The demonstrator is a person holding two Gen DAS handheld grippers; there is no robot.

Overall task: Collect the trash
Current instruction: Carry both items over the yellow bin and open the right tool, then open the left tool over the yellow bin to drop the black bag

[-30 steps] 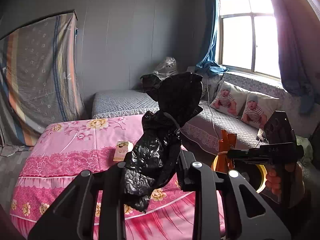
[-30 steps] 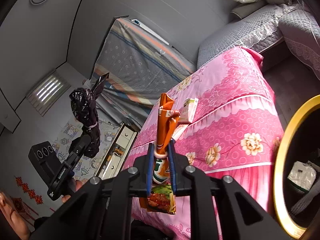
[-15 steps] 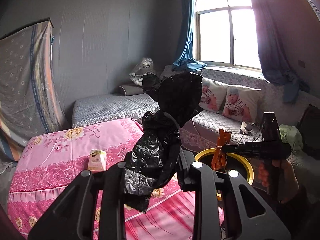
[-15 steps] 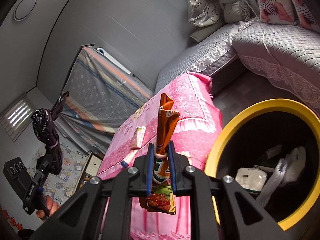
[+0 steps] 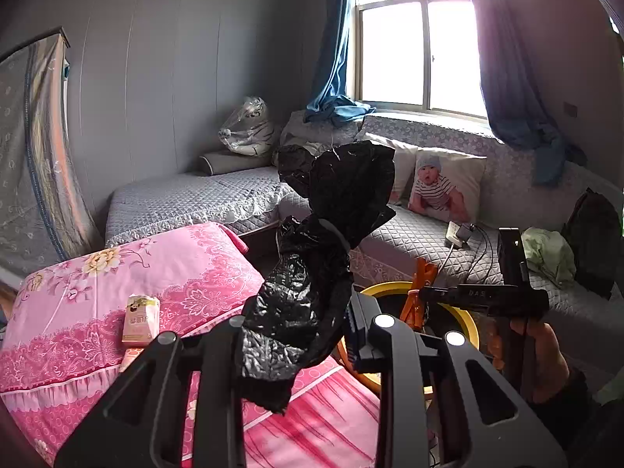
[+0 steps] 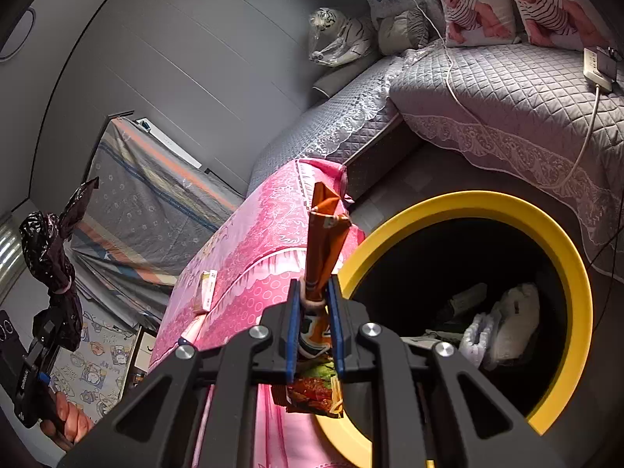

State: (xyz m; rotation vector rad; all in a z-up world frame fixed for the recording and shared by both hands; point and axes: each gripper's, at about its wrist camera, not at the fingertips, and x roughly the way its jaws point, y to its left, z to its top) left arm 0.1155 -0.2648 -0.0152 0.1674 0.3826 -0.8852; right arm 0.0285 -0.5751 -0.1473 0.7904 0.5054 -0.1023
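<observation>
Right wrist view: right gripper (image 6: pixel 315 304) fingers pinch the twisted orange snack wrapper (image 6: pixel 323 230) beside the yellow-rimmed bin (image 6: pixel 561 241), seemingly for dropping; left gripper (image 5: pixel 296 327) fingers clamp the crumpled black plastic bag (image 5: pixel 312 265).

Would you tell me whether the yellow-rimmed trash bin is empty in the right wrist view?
No, the yellow-rimmed trash bin already holds crumpled white trash at its dark bottom.
</observation>
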